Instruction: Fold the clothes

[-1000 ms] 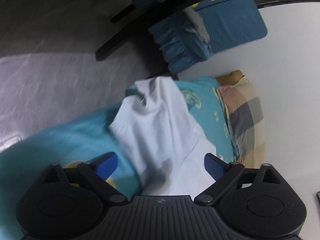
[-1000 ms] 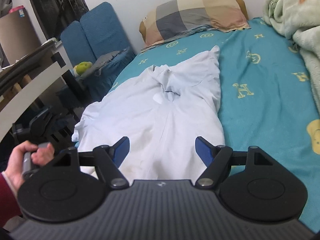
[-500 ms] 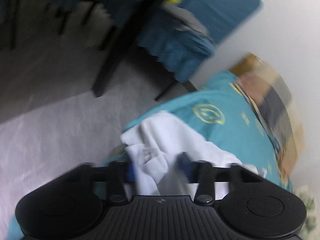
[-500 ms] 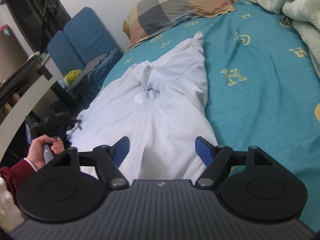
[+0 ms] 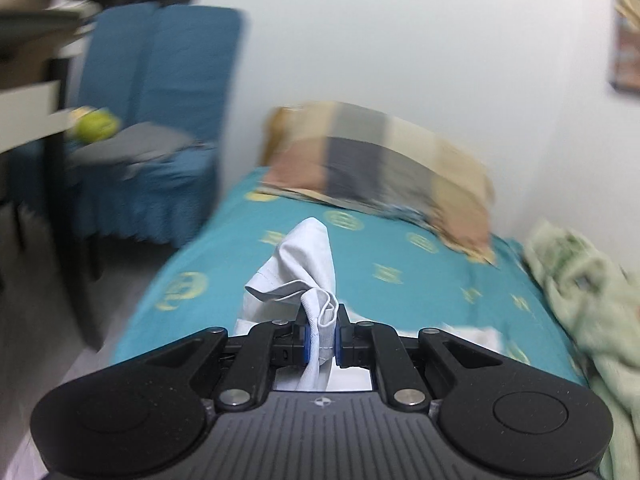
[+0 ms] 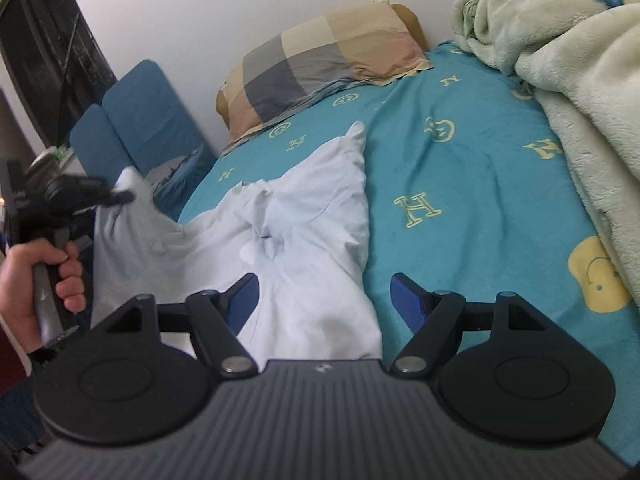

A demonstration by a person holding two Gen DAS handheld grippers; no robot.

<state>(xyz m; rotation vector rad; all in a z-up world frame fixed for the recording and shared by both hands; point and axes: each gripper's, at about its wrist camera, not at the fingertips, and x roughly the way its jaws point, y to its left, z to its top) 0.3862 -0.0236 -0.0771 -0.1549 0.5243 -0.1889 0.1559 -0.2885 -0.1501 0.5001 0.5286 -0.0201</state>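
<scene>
Two grippers: our left gripper (image 5: 320, 338) clenches the white garment's (image 6: 304, 240) left edge; our right gripper (image 6: 324, 292), released, hovers over its near hem, garment stretching lengthwise toward the pillow (image 6: 320, 60).

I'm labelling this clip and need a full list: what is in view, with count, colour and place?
garment: 1, white, spread on the bed, one edge lifted
bed sheet: 1, teal with yellow print
pillow: 1, checked tan and grey, head of bed
blanket: 1, pale green, bunched on the far side of the bed
chair: 1, blue, beside the bed
left gripper: black, jaws shut on garment
right gripper: black, jaws open above garment
hand: 1, holding left gripper's handle
</scene>
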